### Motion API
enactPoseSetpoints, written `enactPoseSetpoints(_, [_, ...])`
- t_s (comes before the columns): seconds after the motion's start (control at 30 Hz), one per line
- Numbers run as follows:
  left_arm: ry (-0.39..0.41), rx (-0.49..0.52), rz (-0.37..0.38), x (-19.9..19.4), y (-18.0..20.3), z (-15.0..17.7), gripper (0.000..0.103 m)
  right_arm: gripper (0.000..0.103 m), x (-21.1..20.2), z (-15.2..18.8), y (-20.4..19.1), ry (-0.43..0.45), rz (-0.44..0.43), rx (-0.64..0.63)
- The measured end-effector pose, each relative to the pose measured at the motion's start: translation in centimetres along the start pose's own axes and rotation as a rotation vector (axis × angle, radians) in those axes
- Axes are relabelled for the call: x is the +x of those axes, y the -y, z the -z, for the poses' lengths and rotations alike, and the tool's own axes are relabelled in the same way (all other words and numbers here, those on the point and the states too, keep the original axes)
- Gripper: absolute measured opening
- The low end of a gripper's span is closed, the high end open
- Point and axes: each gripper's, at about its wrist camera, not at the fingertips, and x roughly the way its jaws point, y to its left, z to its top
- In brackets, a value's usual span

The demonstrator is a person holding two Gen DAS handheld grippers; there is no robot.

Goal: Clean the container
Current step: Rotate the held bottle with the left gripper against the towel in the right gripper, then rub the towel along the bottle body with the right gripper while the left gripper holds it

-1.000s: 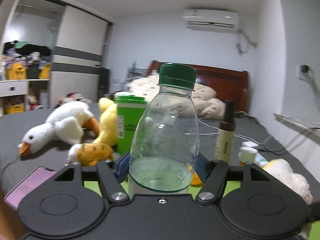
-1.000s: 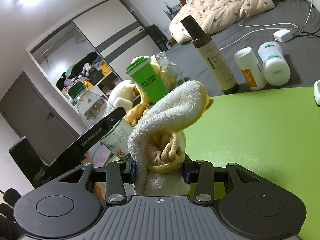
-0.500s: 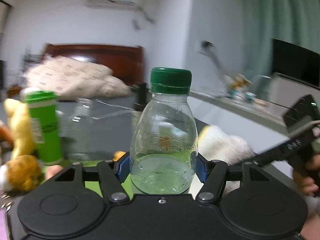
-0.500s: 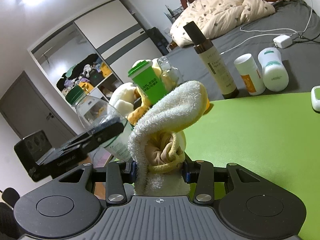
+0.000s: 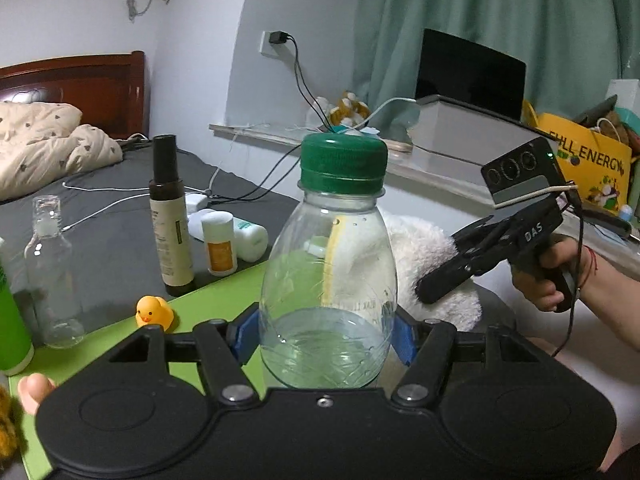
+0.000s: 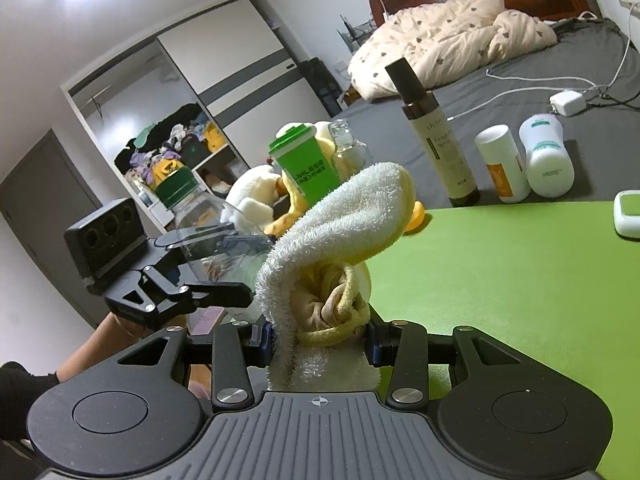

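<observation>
A clear plastic bottle [image 5: 328,280] with a green cap and a little water stands upright between the blue pads of my left gripper [image 5: 326,336], which grips its lower body while its jaws ease open slightly. My right gripper [image 6: 320,340] is shut on a bunched white and yellow towel [image 6: 340,232]. In the left wrist view the towel [image 5: 420,248] sits just behind and right of the bottle, with the right gripper [image 5: 440,284] and a person's hand behind it. The right wrist view shows the bottle [image 6: 200,216] at the left, close to the towel.
A green mat [image 6: 500,280] covers the table. At its far edge stand a brown spray bottle [image 5: 170,220], an empty glass bottle [image 5: 50,272], a rubber duck [image 5: 154,312], a white and orange tub [image 5: 219,244] and a green tumbler [image 5: 10,332]. Plush toys [image 6: 256,200] lie behind.
The left gripper has swung round with the bottle, from facing the wardrobe and plush toys to facing the window and the right gripper. The towel stays clamped in the right gripper.
</observation>
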Motion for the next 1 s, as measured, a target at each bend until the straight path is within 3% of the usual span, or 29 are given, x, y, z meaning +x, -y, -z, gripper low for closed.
enactPoseSetpoints(0.17, [0.09,-0.034,-0.063,-1.3,1.2,-0.1,0.08,0.042,-0.6,-0.8,-0.7,0.023,-0.01,-0.021])
enactPoseSetpoints(0.2, [0.1,-0.03,-0.083,-1.5,1.6,-0.3,0.086,0.042,-0.7,-1.1,-1.0,0.028,-0.014,-0.029])
enactPoseSetpoints(0.3, [0.135,0.007,-0.144,-2.3,3.3,-0.7,0.093,0.042,-0.9,-1.8,-2.0,0.042,-0.019,-0.063])
enactPoseSetpoints(0.43, [0.202,0.008,-0.199,-3.9,4.8,-1.6,0.095,0.042,-1.0,-3.1,-3.5,0.057,-0.03,-0.118])
enactPoseSetpoints(0.57, [0.217,-0.081,-0.161,-4.9,4.3,-3.1,0.094,0.042,-0.5,-4.0,-4.8,0.056,-0.051,-0.164])
enactPoseSetpoints(0.63, [0.213,-0.114,-0.163,-5.1,4.1,-3.8,0.09,0.042,-0.1,-4.3,-5.2,0.049,-0.06,-0.184])
enactPoseSetpoints(0.8, [0.157,-0.159,-0.194,-4.3,3.4,-4.6,0.057,0.042,1.1,-4.4,-6.1,0.016,-0.079,-0.221])
enactPoseSetpoints(1.0, [0.142,-0.188,-0.173,-3.8,3.0,-4.2,0.04,0.042,2.6,-3.9,-6.8,-0.036,-0.084,-0.268])
